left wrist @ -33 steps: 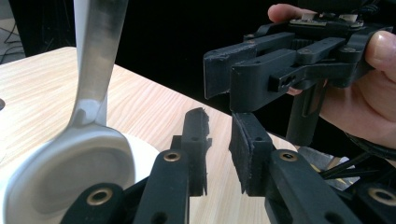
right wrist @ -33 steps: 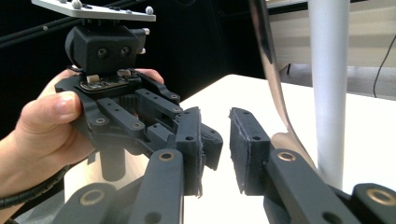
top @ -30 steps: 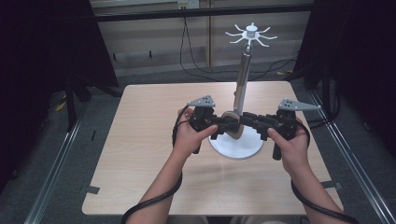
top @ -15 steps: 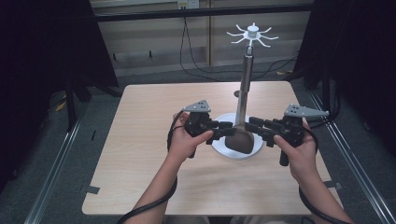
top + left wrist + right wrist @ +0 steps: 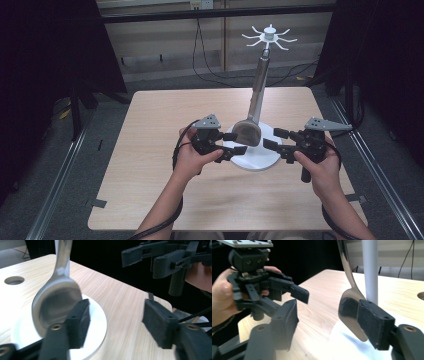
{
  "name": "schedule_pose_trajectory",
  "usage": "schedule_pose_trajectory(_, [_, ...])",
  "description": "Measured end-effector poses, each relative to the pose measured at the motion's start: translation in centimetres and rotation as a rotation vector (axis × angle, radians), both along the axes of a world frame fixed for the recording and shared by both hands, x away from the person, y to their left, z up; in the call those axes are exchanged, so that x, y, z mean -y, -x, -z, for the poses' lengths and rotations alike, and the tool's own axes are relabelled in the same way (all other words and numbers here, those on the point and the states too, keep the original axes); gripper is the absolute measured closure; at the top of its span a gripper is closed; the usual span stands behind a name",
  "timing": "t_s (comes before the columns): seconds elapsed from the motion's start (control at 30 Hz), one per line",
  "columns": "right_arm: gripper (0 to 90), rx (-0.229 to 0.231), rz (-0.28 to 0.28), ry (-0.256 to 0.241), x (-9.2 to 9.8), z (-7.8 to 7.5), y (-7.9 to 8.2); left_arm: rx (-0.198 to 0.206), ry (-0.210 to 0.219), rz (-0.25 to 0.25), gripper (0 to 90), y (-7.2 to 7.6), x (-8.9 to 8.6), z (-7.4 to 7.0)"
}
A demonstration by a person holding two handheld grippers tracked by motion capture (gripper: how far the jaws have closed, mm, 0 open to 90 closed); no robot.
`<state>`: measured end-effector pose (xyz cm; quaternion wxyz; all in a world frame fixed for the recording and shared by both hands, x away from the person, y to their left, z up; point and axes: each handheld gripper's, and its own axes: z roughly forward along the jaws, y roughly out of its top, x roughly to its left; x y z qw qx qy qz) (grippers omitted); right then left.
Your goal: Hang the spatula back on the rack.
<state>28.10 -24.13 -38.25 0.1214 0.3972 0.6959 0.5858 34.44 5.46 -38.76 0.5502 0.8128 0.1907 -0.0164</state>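
A large metal spoon [image 5: 247,132] stands upright at a stand, its bowl low over the white round base [image 5: 260,161] and its handle running up along the pole. My left gripper [image 5: 235,142] is open just left of the bowl. In the left gripper view the bowl [image 5: 55,302] lies against the outer side of the left pad [image 5: 80,322], not between the jaws of the left gripper [image 5: 117,325]. My right gripper [image 5: 272,140] is open to the right of the bowl. In its own view the right gripper [image 5: 329,325] holds nothing, and the spoon [image 5: 349,305] is beside its right pad [image 5: 374,325].
The stand's pole [image 5: 370,270] carries a white hook rack [image 5: 270,36] at its top. A hole [image 5: 14,280] is cut in the wooden table [image 5: 150,150]. Dark frames and floor rails surround the table. Each gripper faces the other across the base.
The two grippers were close together at the spoon's bowl a second ago. They have since drawn apart, the right one moving right, and both now stand open.
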Motion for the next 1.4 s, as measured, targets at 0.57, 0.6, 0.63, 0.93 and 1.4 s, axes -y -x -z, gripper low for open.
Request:
schedule_pose_trajectory(0.57, [18.6, 0.007, -0.003, 0.084, 0.0, 1.4, 0.6, 0.001, -0.022, -0.055, 16.3, 0.5, -2.2, 1.5])
schedule_pose_trajectory(0.6, [18.0, 0.009, 0.003, 0.093, 0.1, 1.5, 0.7, -0.002, -0.021, -0.058, 15.6, 0.5, -2.4, 1.6])
schedule_pose_trajectory(0.63, [18.0, 0.009, 0.004, 0.100, 0.1, 1.6, 0.8, -0.005, -0.020, -0.061, 15.1, 0.6, -2.5, 1.7])
schedule_pose_trajectory(0.93, [13.3, 0.003, 0.003, 0.114, 0.6, 2.7, 1.2, -0.021, -0.052, -0.082, 12.1, 0.7, -4.0, 3.1])
schedule_pose_trajectory(1.4, [9.4, -0.023, 0.021, 0.146, 1.9, 4.5, 1.7, -0.038, -0.073, -0.102, 9.5, 0.9, -5.7, 4.9])
